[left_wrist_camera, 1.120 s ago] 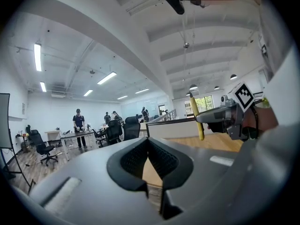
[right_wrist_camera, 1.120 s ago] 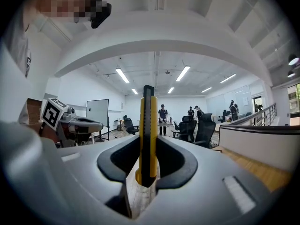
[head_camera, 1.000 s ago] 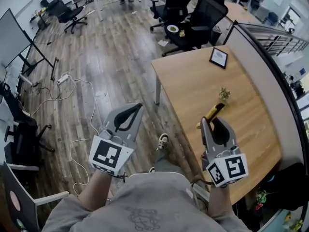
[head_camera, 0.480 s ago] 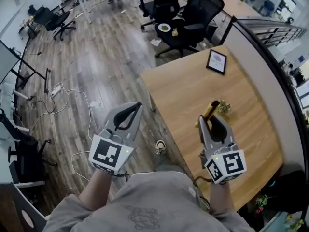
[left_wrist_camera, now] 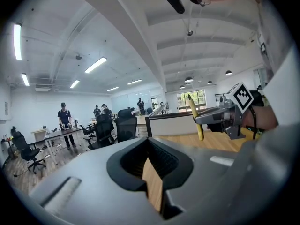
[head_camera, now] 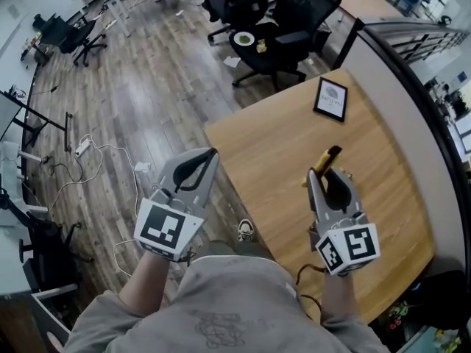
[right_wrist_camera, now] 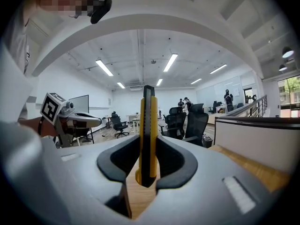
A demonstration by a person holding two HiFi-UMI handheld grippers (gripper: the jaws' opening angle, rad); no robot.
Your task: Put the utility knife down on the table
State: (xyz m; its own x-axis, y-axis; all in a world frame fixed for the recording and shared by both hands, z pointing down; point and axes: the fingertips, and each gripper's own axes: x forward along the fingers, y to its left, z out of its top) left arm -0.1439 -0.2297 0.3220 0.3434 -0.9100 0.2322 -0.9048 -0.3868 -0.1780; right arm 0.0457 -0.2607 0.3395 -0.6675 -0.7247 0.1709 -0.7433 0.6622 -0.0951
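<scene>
My right gripper [head_camera: 329, 184] is clamped on the utility knife [head_camera: 327, 160], its yellow and black body pinched between the two pads and sticking out well past the tips. The knife is over the wooden counter [head_camera: 272, 142], near its middle; I cannot tell whether it touches the wood. Farther along the counter lies a small framed card [head_camera: 330, 98], well apart from the knife. My left gripper [head_camera: 208, 159] has its jaws drawn together with nothing between them, and it hangs over the floor [head_camera: 147, 87] just beside the counter's near corner.
</scene>
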